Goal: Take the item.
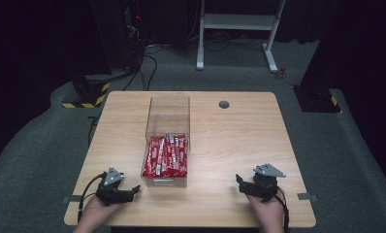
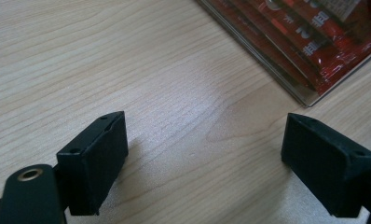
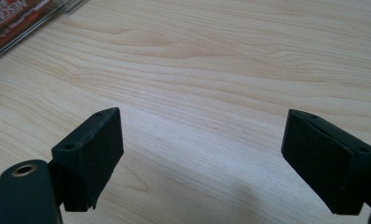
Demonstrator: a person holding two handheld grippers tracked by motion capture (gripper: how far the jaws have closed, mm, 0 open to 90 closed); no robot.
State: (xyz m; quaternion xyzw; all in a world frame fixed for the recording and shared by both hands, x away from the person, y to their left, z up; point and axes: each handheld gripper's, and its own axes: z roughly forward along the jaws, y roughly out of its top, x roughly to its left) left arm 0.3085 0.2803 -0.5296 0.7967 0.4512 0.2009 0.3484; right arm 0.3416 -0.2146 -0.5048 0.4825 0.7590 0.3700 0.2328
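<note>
Two grippers sit at the near edge of the wooden table [image 1: 239,136], one in each of the person's hands; the left gripper [image 1: 125,192] rests low at the near left, its jaws spread wide over bare wood; the right gripper [image 1: 243,185] rests at the near right, jaws likewise wide apart with nothing between them; between them, a little farther in, stands one clear plastic box [image 1: 168,114], its near half packed with red sachets [image 1: 166,156], too tightly stacked to count; one round grommet hole [image 1: 224,104] lies beyond, toward the far edge.
</note>
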